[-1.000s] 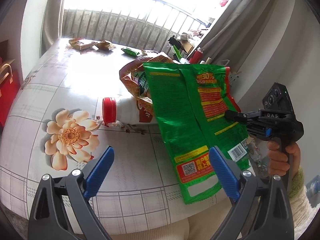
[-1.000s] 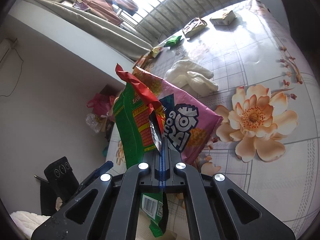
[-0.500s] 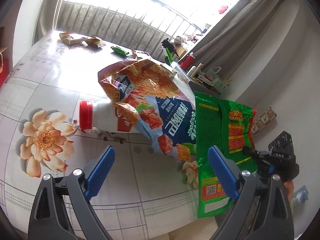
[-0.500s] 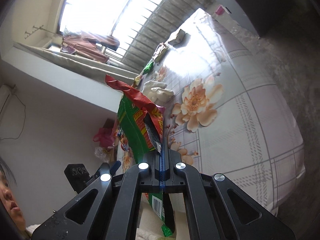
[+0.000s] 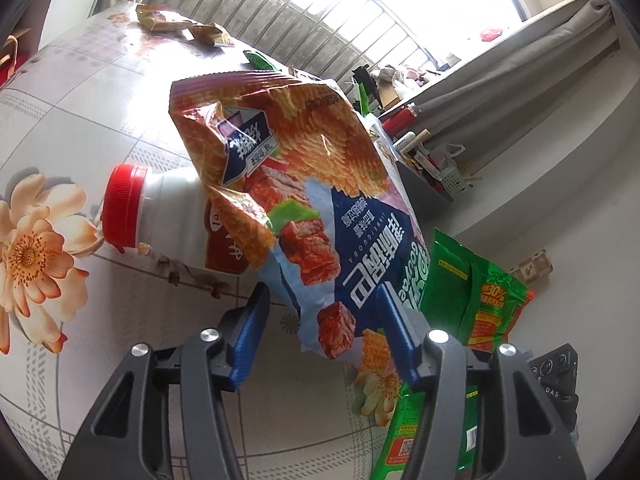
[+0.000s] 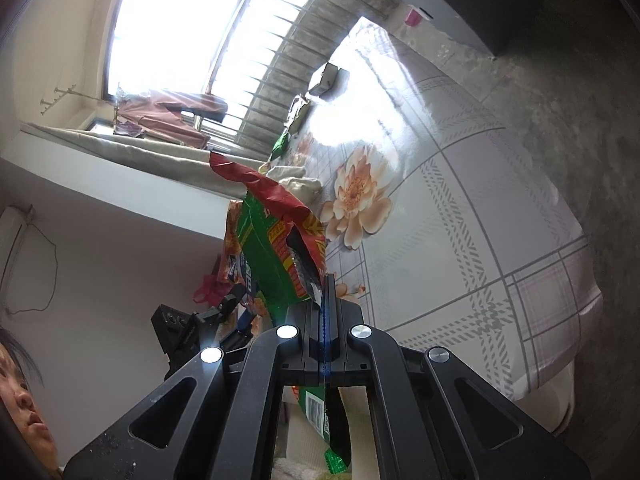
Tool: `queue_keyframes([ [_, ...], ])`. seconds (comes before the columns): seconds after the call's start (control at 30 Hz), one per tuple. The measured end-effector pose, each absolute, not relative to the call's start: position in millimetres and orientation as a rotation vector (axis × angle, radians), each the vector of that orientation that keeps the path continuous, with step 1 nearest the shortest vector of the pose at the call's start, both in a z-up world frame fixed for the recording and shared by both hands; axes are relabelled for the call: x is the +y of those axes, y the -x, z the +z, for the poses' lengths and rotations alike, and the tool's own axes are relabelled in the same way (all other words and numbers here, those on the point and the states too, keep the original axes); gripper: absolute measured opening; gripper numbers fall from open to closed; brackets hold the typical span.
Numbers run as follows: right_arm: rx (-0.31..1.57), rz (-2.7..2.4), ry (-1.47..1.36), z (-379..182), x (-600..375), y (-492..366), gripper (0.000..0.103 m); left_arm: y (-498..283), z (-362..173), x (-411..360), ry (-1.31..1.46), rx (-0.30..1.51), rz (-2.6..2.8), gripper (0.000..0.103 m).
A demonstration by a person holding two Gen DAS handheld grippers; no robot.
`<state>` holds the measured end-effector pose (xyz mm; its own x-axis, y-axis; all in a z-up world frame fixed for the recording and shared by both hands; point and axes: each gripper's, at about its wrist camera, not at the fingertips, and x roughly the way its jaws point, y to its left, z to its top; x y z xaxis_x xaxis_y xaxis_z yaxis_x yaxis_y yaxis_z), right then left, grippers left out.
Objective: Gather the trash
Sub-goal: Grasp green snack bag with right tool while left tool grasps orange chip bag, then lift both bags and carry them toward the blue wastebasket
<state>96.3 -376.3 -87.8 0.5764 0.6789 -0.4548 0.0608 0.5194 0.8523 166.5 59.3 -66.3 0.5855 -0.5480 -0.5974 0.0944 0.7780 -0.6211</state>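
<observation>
A: Since a second ago, left gripper [image 5: 324,336] has advanced from the green wrapper onto the big orange-and-blue snack bag [image 5: 292,184]. Jaws have just been closing; bag's lower corner now sits between the blue pads. Left pad still shows a gap; right pad lies at the film's edge, contact unclear. Judged not yet a grip.

B: Right side?

A: Right gripper [image 6: 325,300] fully shut on the green wrapper [image 6: 276,256], pinched near one edge; wrapper hangs off the table's near edge, to the right of the left tool.

B: Where does the bag lie?

A: On the floral tablecloth [image 5: 80,120], leaning over a white bottle with a red cap [image 5: 124,204]. Long axis runs up and away from the left jaws, its lower corner nearest them. Left hand is clearly the nearer one.

B: Risk?

A: Thin film at a corner; a shallow bite may slip. Probably needs further closing before any lift. More wrappers remain at the far end.
</observation>
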Motion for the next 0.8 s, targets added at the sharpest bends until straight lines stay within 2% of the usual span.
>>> queue_keyframes([
  [0.13, 0.896, 0.431, -0.989, -90, -380, -96, 0.0, -171, -68, 57, 0.58, 0.866, -0.395, 0.028],
  [0.33, 0.882, 0.421, -1.006, -92, -385, -88, 0.0, -164, -61, 50, 0.544, 0.833, -0.424, 0.012],
  [0.43, 0.874, 0.416, -1.014, -91, -388, -84, 0.0, -159, -53, 47, 0.516, 0.81, -0.428, 0.007],
  [0.8, 0.828, 0.402, -1.033, -81, -403, -65, 0.0, -140, -24, 36, 0.426, 0.737, -0.441, 0.004],
])
